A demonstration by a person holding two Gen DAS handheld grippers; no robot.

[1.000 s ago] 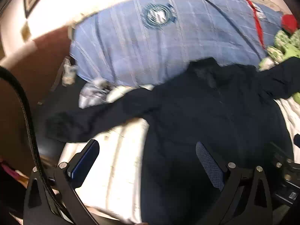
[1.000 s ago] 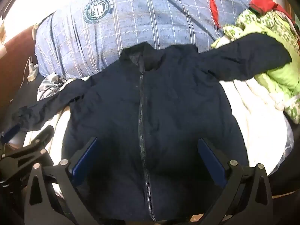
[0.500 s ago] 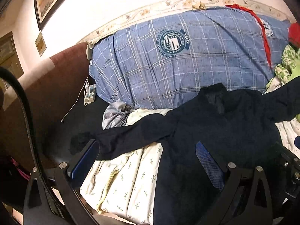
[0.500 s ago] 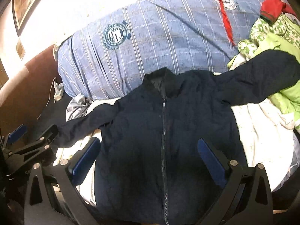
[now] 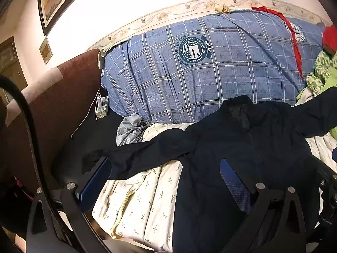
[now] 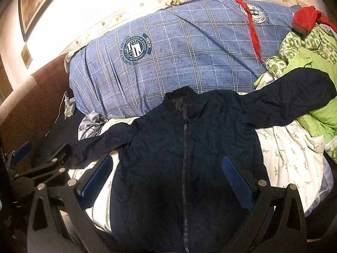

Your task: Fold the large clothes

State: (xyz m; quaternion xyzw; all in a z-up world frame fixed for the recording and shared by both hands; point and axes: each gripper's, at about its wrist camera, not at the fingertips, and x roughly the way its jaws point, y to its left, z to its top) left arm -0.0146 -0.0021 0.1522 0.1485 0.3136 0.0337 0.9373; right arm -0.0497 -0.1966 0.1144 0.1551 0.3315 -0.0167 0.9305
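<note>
A dark navy zip jacket (image 6: 185, 143) lies flat and front-up on a bed, zipped, collar toward the pillows, both sleeves spread out. Its left sleeve (image 5: 137, 156) reaches over the bed's left edge; its right sleeve (image 6: 294, 103) lies over green clothes. My right gripper (image 6: 166, 168) is open above the jacket's lower body, holding nothing. Over the left sleeve and the sheet hangs my left gripper (image 5: 165, 172), open and empty. The left gripper also shows at the left edge of the right wrist view (image 6: 40, 154).
A large blue checked duvet (image 6: 179, 50) is bunched at the head of the bed. Green clothes (image 6: 311, 63) and a red garment (image 6: 305, 19) are piled at the right. White floral sheet (image 5: 143, 200) covers the bed. A brown headboard (image 5: 52, 97) and charger (image 5: 102, 107) lie left.
Both grippers have drawn back and tilted up from the jacket, so more of the duvet and wall shows. The jacket lies as before. Both grippers stay open.
</note>
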